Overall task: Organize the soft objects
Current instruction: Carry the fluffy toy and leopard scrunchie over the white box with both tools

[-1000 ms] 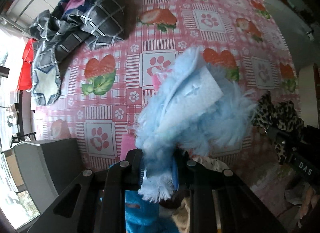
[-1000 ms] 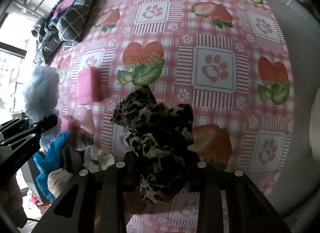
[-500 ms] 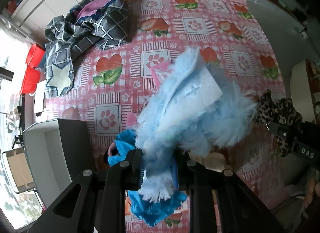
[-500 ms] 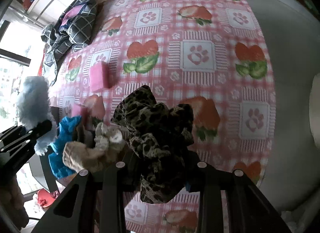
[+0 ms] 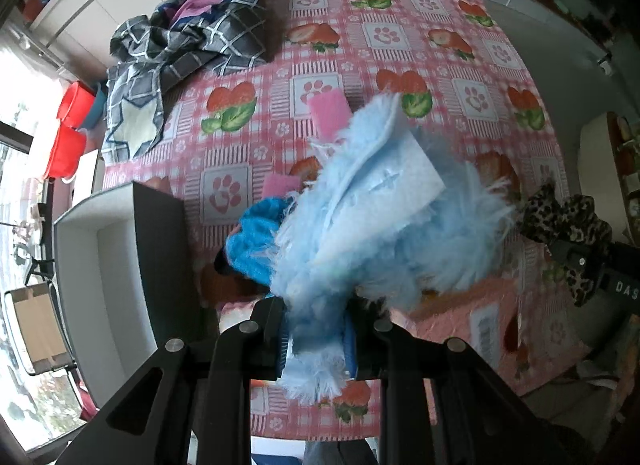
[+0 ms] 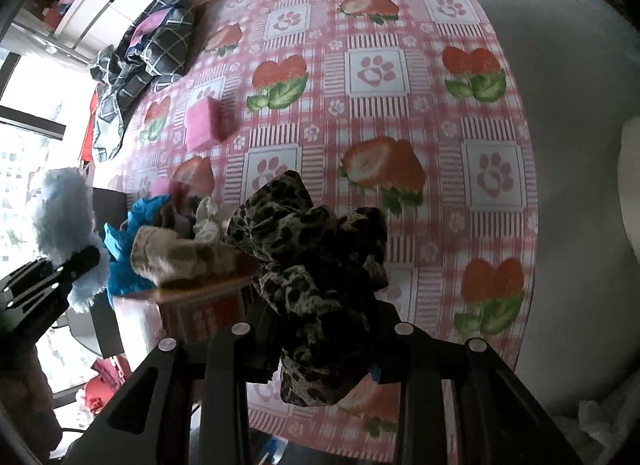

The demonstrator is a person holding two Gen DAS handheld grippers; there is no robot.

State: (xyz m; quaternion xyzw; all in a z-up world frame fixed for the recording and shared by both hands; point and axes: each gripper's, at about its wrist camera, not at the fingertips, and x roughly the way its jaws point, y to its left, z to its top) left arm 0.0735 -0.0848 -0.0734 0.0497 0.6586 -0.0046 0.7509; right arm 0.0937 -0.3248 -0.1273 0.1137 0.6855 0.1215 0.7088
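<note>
Materials only: light-blue fluffy item (image 5: 384, 233) = long shaggy pile w/ smooth white fabric label, centre of left wrist view. Leopard-print piece (image 6: 316, 265) = thin crinkled cloth, slight sheen. Tablecloth (image 6: 400, 113) = smooth printed sheet, looks wipeable, semi-matt. Gripper arms (image 5: 320, 345) = matt black plastic w/ bright metal screw heads. Checked bedding (image 5: 192, 37) upper left = soft woven cloth. Pink block (image 6: 204, 125) = matt, spongy-looking.

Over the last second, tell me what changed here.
Both hand-held grippers rose away from the tablecloth: more of the table and the grey bin now show. The left hand-held gripper stays shut on the fluffy blue item, the right hand-held gripper on the leopard-print item. Nothing was released.
</note>
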